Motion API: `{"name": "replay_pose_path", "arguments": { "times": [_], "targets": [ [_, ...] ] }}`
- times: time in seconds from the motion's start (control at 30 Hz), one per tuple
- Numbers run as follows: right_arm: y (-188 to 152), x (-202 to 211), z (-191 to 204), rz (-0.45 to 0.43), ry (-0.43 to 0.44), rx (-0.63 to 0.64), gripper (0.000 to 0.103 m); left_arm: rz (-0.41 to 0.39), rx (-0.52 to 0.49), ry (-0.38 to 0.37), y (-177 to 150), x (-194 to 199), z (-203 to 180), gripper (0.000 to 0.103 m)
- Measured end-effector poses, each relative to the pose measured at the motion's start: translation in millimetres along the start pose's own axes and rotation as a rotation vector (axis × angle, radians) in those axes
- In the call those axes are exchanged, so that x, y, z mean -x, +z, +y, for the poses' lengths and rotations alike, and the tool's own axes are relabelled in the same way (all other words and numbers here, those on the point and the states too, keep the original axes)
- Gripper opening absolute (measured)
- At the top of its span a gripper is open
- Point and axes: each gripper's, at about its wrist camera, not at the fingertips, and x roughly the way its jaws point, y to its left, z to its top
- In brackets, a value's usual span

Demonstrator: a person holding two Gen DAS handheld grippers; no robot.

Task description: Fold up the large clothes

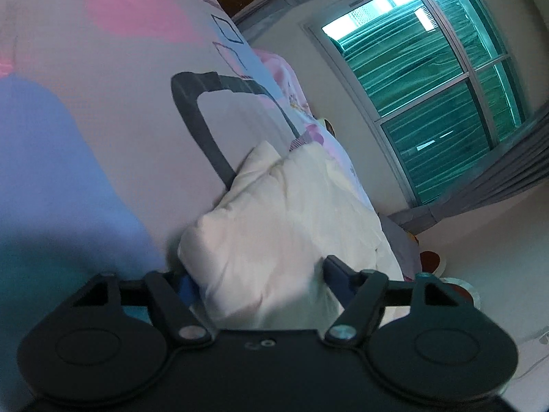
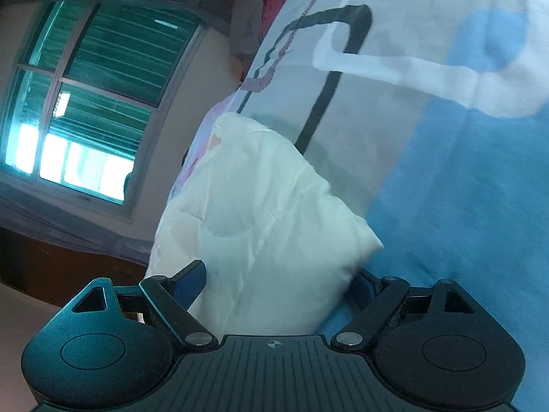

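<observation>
A white garment (image 1: 274, 223) lies bunched on a patterned bedsheet (image 1: 120, 103). In the left wrist view my left gripper (image 1: 257, 279) has its jaws wide apart with the white cloth filling the space between them; one blue finger (image 1: 338, 276) shows on the right. In the right wrist view the same white garment (image 2: 260, 213) lies on the sheet (image 2: 463, 189), and my right gripper (image 2: 278, 285) also stands wide open around a bulge of the cloth, with a blue finger (image 2: 190, 283) on the left. Neither gripper pinches the cloth.
The sheet has pink, blue and black shapes. A window (image 1: 429, 86) with green shutters and grey curtains (image 1: 507, 171) stands beyond the bed; it also shows in the right wrist view (image 2: 85, 103). More bedding (image 1: 295, 103) lies at the far end.
</observation>
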Motion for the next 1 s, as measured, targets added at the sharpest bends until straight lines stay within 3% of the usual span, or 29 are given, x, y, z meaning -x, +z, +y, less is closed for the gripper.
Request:
{"name": "replay_pose_path", "arguments": {
  "times": [0.07,0.13,0.17,0.2,0.3,0.4,0.67,1.0],
  "targets": [
    [1.4,-4.3,6.7,0.002,-0.017,0.042,0.085,0.009,0.01,-0.009,3.4,-5.6,2.1,0.06],
    [2.1,-7.3,10.5,-0.001,-0.03,0.087,0.082,0.018,0.011,-0.016,3.0,-6.0,4.3,0.043],
    [1.9,-8.6,12.1,0.003,-0.044,0.11,0.064,0.021,0.0,-0.019,2.3,-6.0,3.2,0.038],
    [2.4,-10.0,11.9,0.018,-0.038,0.116,0.057,0.022,-0.017,-0.024,2.0,-5.9,1.0,0.032],
    [3.8,-6.6,12.1,0.035,-0.01,0.119,0.042,0.015,-0.059,-0.034,2.3,0.0,-7.8,0.023],
    [3.7,3.6,20.2,0.038,0.003,0.162,0.033,0.006,-0.075,-0.051,2.8,9.8,-15.1,0.021],
    [-0.6,39.7,34.5,0.031,0.006,0.241,0.031,-0.004,-0.115,-0.077,-7.3,49.5,-31.5,0.02],
    [-18.9,116.3,13.8,0.049,-0.002,0.269,0.031,0.019,-0.127,-0.066,-49.0,119.1,-22.3,0.02]
  ]
}}
